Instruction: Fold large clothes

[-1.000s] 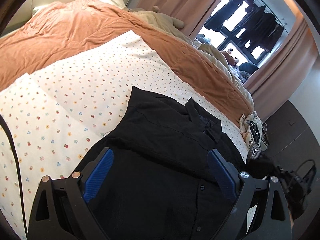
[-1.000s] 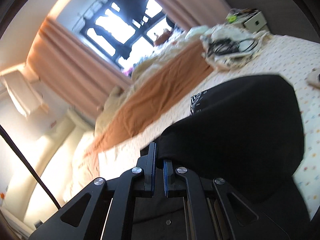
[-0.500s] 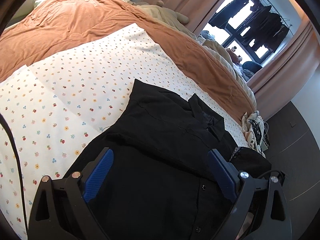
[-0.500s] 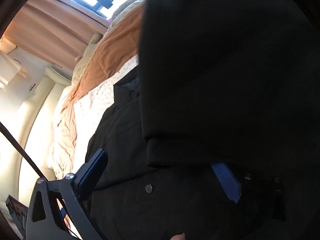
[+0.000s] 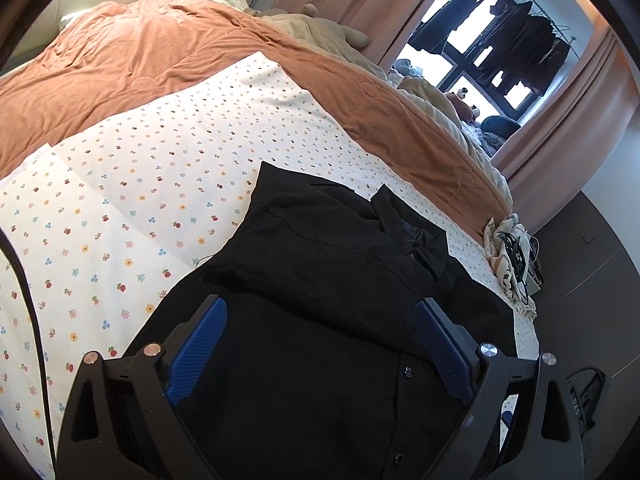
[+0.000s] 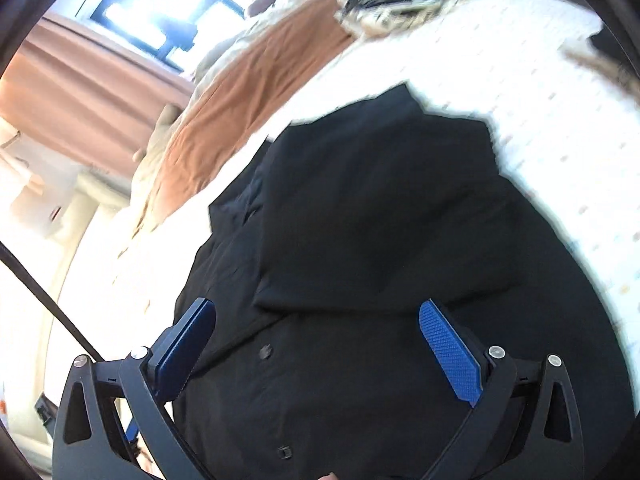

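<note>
A black button-up shirt (image 5: 320, 300) lies on the flowered white sheet (image 5: 140, 184) of a bed, its collar toward the far side and both sides folded in over the front. My left gripper (image 5: 320, 340) hovers over its lower part, open, with nothing between the blue pads. The right wrist view shows the same shirt (image 6: 380, 220), with a folded flap lying across its buttoned front. Above it my right gripper (image 6: 316, 344) stands wide open and holds nothing.
An orange quilt (image 5: 160, 60) covers the far half of the bed. A bundle of cloth and cables (image 5: 512, 256) sits at the bed's right edge, above dark floor (image 5: 580, 280). Pink curtains (image 5: 560, 140) frame a window with hanging clothes. A black cable (image 5: 24, 300) crosses the left.
My right gripper was shut on a fold of the shirt, carried it across, then opened and let it drop onto the shirt's front. The left gripper has stayed open over the shirt.
</note>
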The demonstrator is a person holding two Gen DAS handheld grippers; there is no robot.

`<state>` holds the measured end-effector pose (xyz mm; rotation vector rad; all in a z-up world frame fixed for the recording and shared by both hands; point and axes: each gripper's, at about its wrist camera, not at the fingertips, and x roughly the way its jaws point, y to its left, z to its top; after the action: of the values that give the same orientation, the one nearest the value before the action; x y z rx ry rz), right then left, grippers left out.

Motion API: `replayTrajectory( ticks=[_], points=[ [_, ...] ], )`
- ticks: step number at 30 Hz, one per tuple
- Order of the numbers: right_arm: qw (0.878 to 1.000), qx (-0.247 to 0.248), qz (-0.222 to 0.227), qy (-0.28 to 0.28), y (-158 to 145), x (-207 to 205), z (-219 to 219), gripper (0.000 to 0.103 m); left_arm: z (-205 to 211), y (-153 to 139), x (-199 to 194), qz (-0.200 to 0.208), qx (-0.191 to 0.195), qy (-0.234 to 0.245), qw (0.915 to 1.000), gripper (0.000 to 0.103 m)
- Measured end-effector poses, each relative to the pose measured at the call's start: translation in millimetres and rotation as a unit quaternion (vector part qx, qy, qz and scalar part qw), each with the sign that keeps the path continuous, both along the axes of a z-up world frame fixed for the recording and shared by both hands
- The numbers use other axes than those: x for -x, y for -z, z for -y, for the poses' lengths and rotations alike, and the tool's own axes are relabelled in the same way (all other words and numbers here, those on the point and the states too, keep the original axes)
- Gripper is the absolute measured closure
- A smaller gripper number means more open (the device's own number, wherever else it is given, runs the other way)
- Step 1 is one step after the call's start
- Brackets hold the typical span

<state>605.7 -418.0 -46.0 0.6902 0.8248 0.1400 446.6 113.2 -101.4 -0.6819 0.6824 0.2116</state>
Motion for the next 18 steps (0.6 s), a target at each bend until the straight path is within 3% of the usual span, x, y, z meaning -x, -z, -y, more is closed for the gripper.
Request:
replayTrajectory(
  ticks=[8,11,13,15,17,18],
  points=[
    [0.996,0.069,-0.016,0.055,-6,-8,46,0.003,3,3,-3,-0.006,-0.006,0.004,1.0,0.006],
    [0.995,0.084,-0.036,0.05,3,-24,47,0.022,5,5,-5,-0.01,-0.013,0.006,0.9998,0.006],
    [0.994,0.086,-0.052,0.043,16,-33,30,0.038,5,7,-5,-0.014,-0.014,0.007,0.9998,0.006],
    [0.993,0.09,-0.068,0.04,25,-49,6,0.047,6,7,-5,-0.014,-0.013,0.007,0.9998,0.006],
    [0.991,0.101,-0.083,0.041,33,-56,-5,0.047,6,6,-4,-0.013,-0.013,0.007,0.9998,0.006],
    [0.99,0.105,-0.084,0.038,29,-38,-42,0.048,6,5,-4,-0.011,-0.013,0.008,0.9998,0.006]
  ],
)
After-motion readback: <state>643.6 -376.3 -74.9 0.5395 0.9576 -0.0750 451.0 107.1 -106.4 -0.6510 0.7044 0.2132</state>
